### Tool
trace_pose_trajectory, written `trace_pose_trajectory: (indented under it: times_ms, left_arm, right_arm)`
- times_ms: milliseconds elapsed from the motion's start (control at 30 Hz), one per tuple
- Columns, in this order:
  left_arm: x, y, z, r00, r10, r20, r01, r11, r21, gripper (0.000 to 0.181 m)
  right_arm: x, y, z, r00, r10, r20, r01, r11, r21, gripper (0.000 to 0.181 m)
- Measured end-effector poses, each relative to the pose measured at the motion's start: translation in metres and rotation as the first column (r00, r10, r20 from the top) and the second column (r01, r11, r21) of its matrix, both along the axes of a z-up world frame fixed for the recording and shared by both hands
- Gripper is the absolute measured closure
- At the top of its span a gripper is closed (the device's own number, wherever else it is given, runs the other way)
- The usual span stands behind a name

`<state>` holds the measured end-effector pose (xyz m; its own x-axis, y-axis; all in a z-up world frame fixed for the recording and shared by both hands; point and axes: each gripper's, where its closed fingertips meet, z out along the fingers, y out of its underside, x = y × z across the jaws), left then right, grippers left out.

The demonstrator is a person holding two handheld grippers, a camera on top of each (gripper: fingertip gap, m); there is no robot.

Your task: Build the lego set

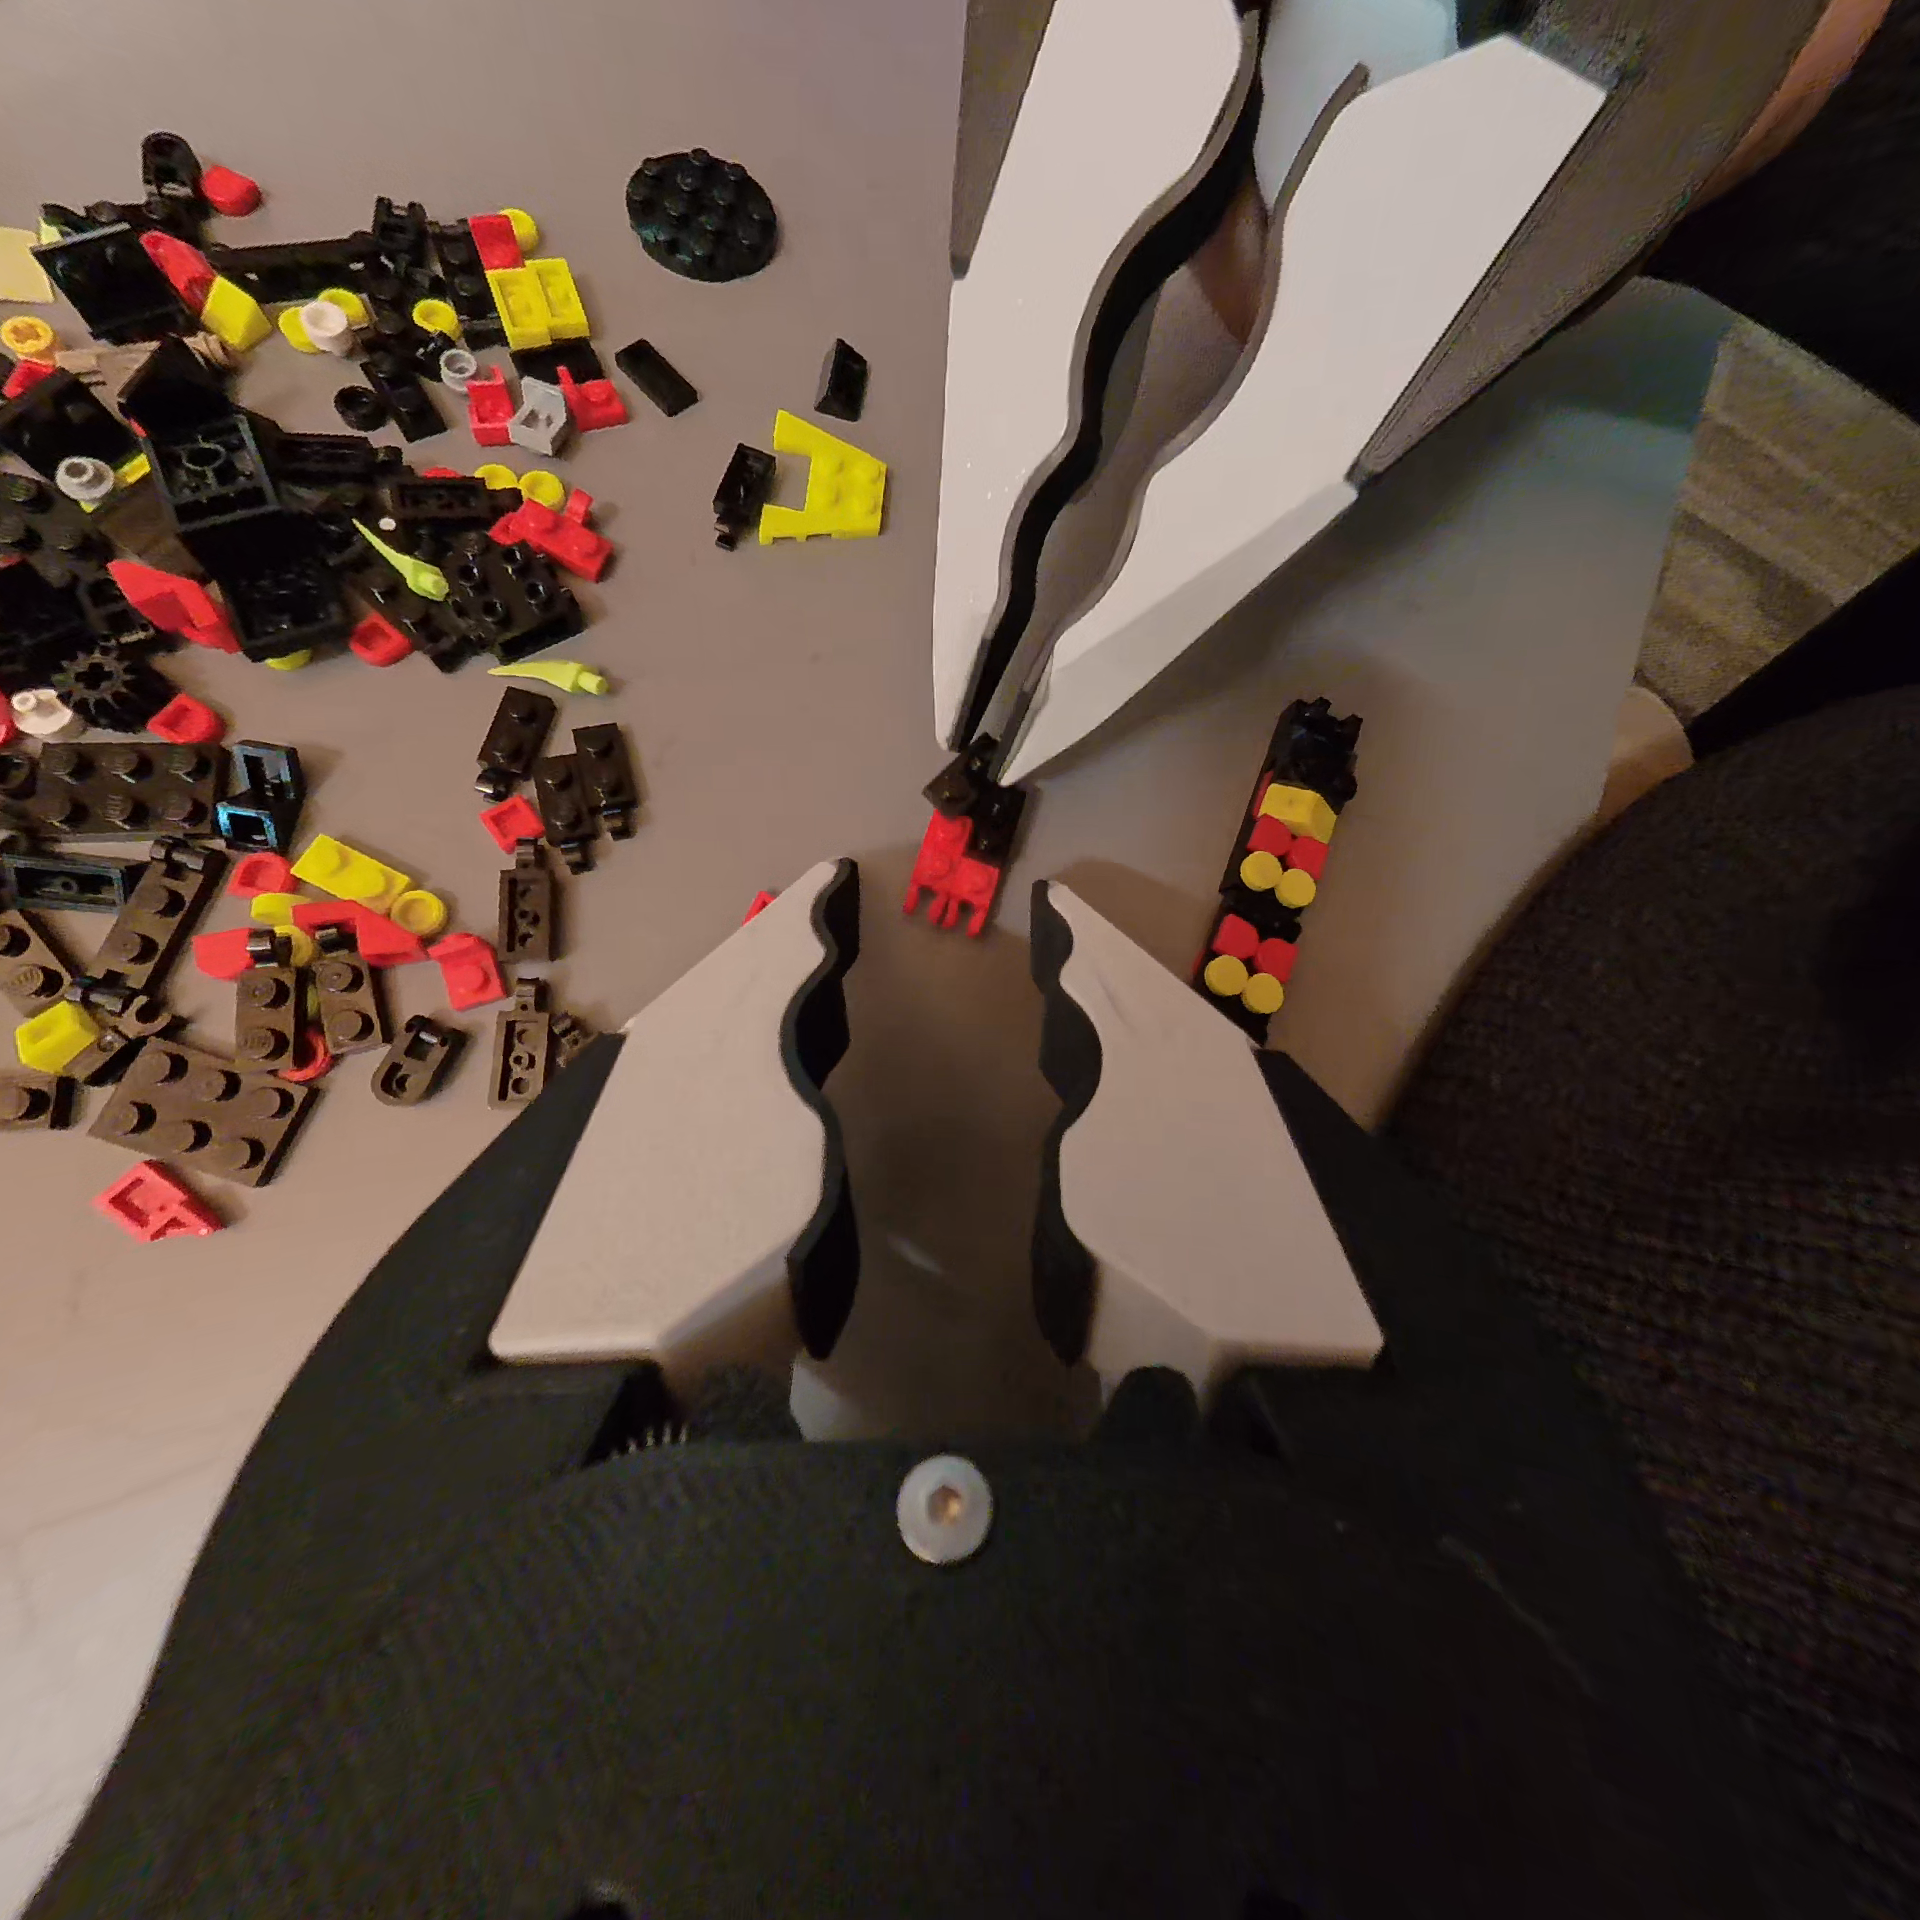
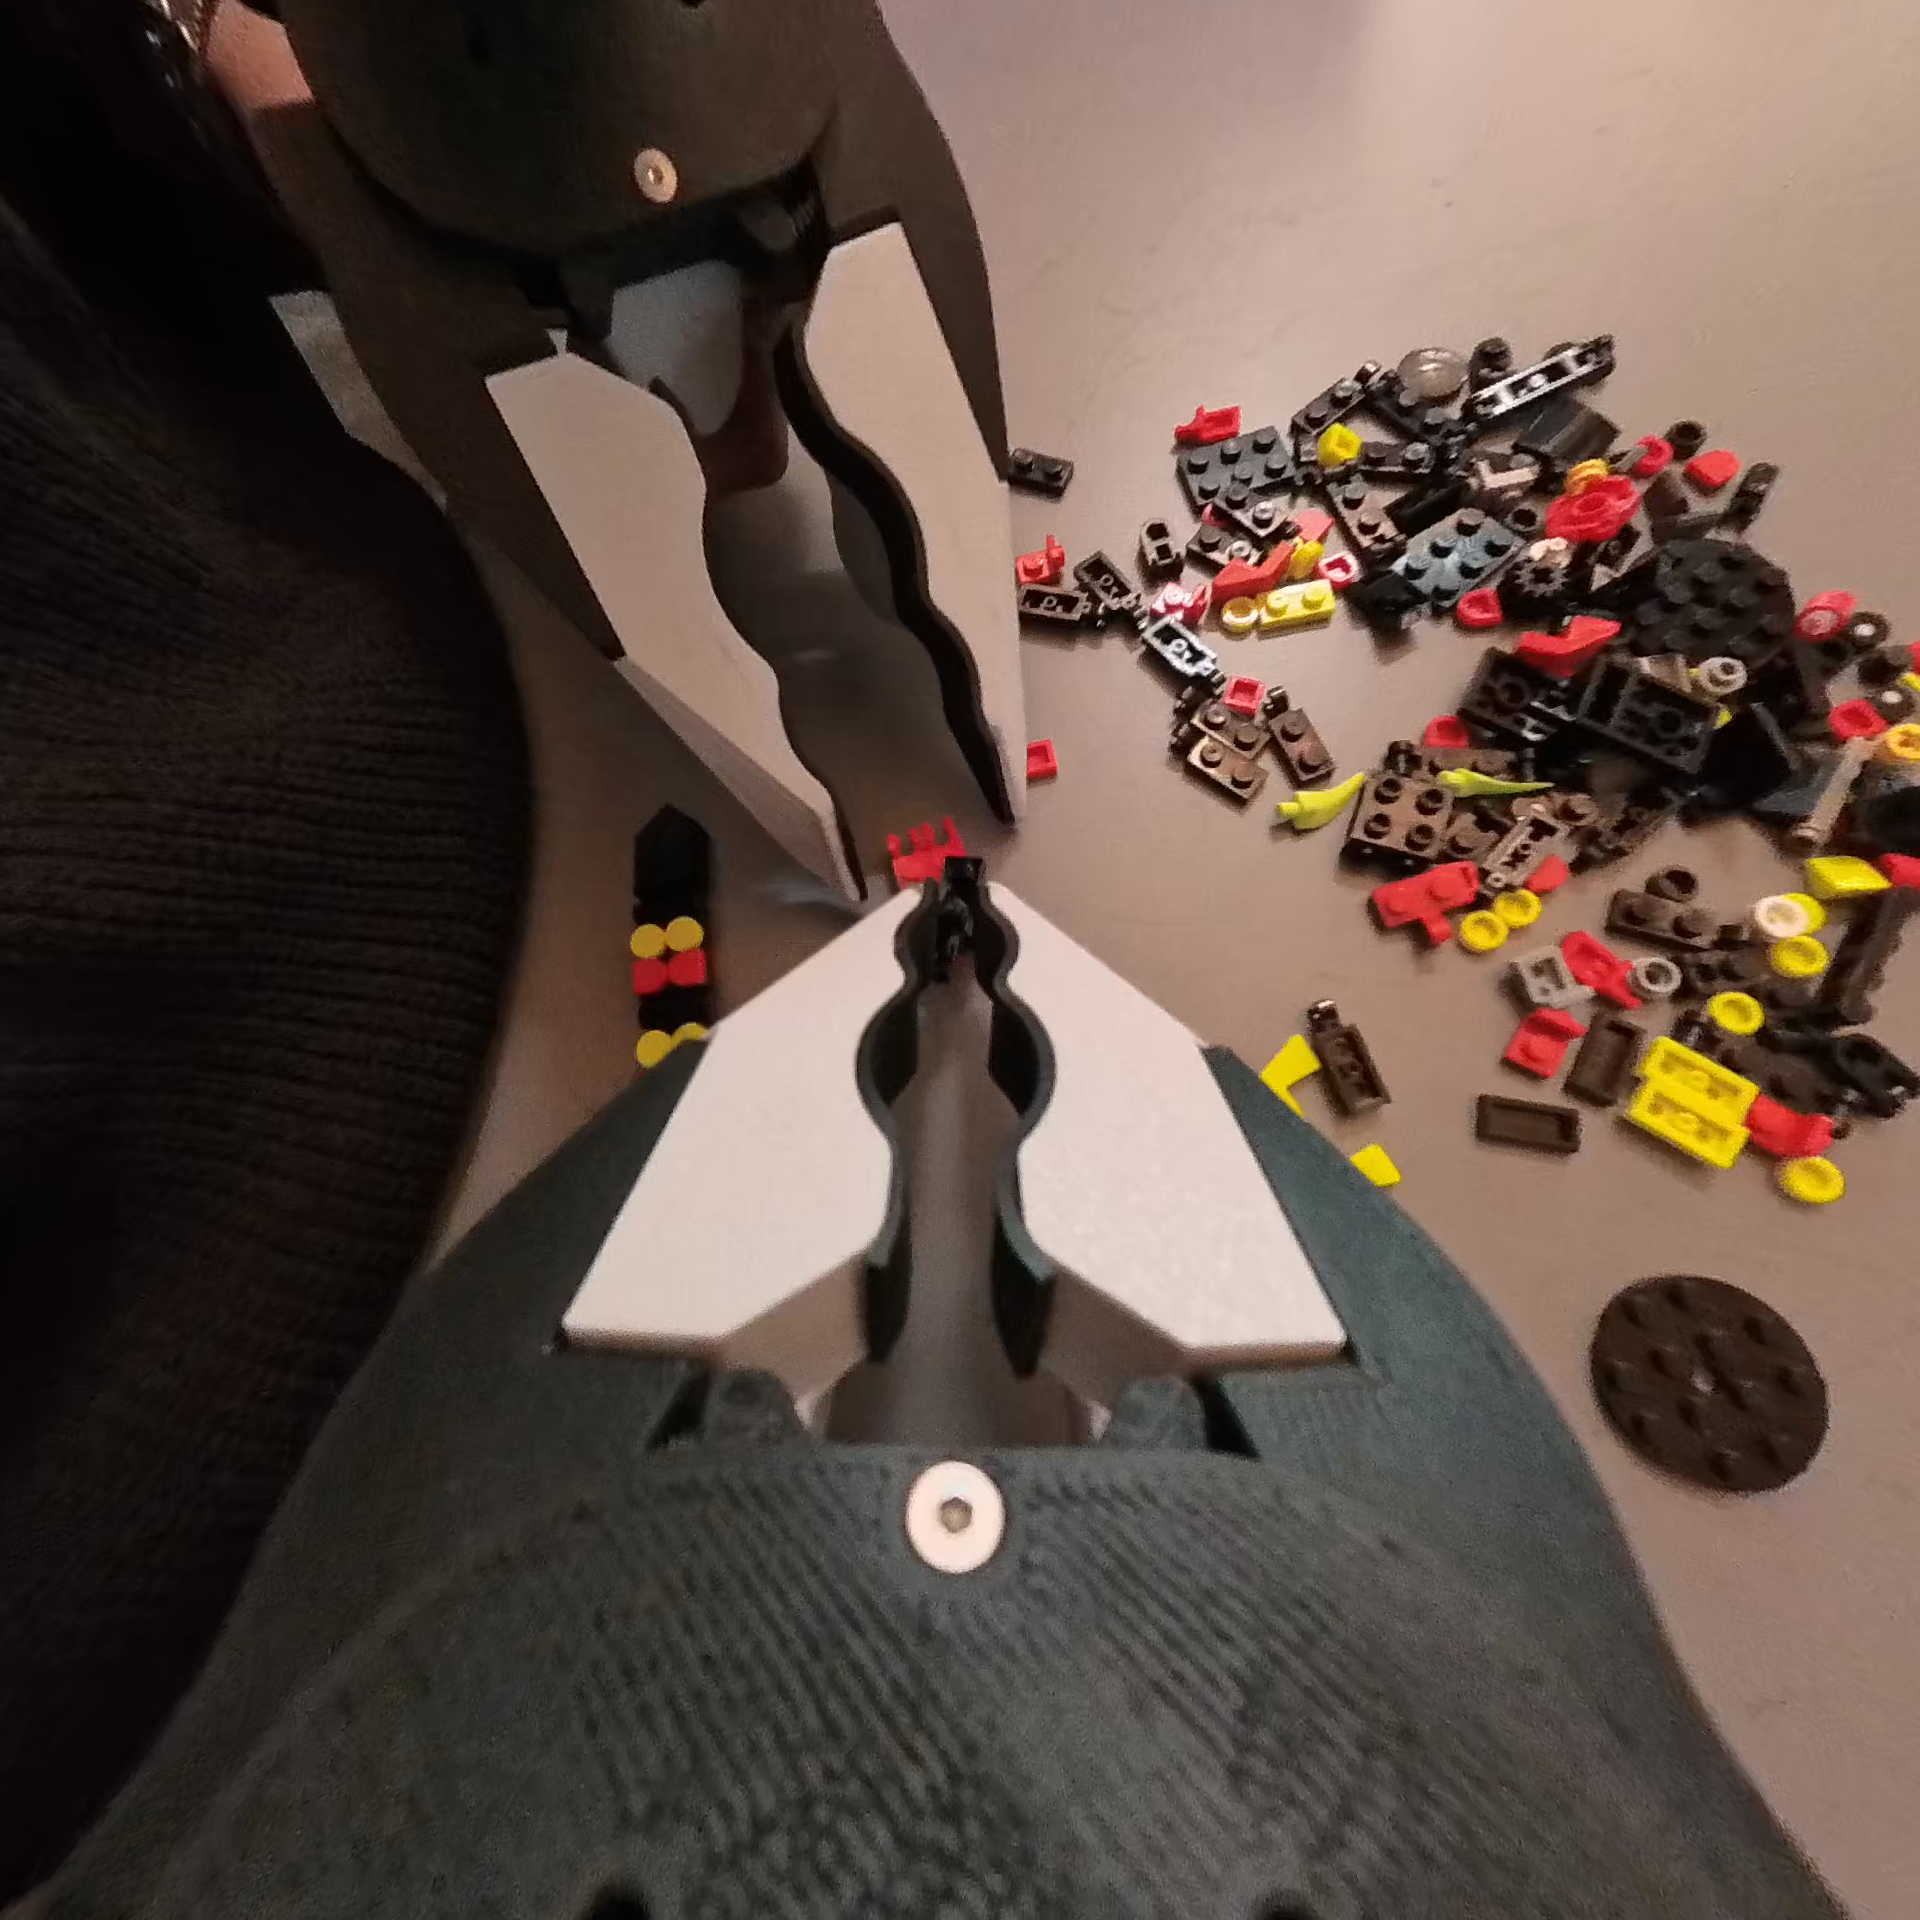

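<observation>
A small red clip plate (image 1: 951, 873) lies on the grey table just ahead of the open, empty left gripper (image 1: 943, 883); it also shows in the right wrist view (image 2: 920, 847). The right gripper (image 1: 982, 750) comes in from above and is shut on a small black plate (image 1: 977, 795) that touches the red plate's far end. In the right wrist view the right gripper (image 2: 951, 896) pinches that black plate (image 2: 951, 920), and the left gripper (image 2: 925, 847) straddles the red plate. A built black strip with red and yellow round studs (image 1: 1278, 873) (image 2: 673, 935) lies beside them.
A loose pile of black, red and yellow pieces (image 1: 260, 520) (image 2: 1558, 675) spreads over the table. A round black plate (image 1: 701, 213) (image 2: 1709, 1382) and a yellow wedge plate (image 1: 826, 483) lie apart. A person's dark knitted sleeve (image 1: 1662, 1143) (image 2: 208, 831) borders the table edge. Both grippers' tips are close together, under 4 cm apart.
</observation>
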<state>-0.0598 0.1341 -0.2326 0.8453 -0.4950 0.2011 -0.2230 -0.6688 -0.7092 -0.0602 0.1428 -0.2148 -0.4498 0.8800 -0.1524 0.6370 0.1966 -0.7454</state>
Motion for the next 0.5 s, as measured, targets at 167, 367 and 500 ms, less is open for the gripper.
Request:
trace_pose_trajectory:
  times_ms: [167,367,500]
  left_arm:
    - [-0.0007,0.0000,-0.0022,1.000,-0.006,-0.014,0.006,1.000,0.001,0.164]
    - [0.0020,-0.0008,0.0002,0.999,-0.012,0.033,0.012,1.000,-0.011,0.167]
    - [0.0027,-0.0013,-0.0008,0.999,-0.016,0.028,0.016,1.000,-0.015,0.166]
  right_arm:
    - [0.0021,0.0009,-0.0048,1.000,0.013,0.024,-0.013,1.000,-0.005,0.176]
    - [0.0020,-0.0015,-0.0064,0.999,0.026,0.029,-0.026,1.000,-0.001,0.176]
    - [0.0025,-0.0024,-0.0066,0.999,0.033,0.029,-0.033,0.999,0.000,0.176]
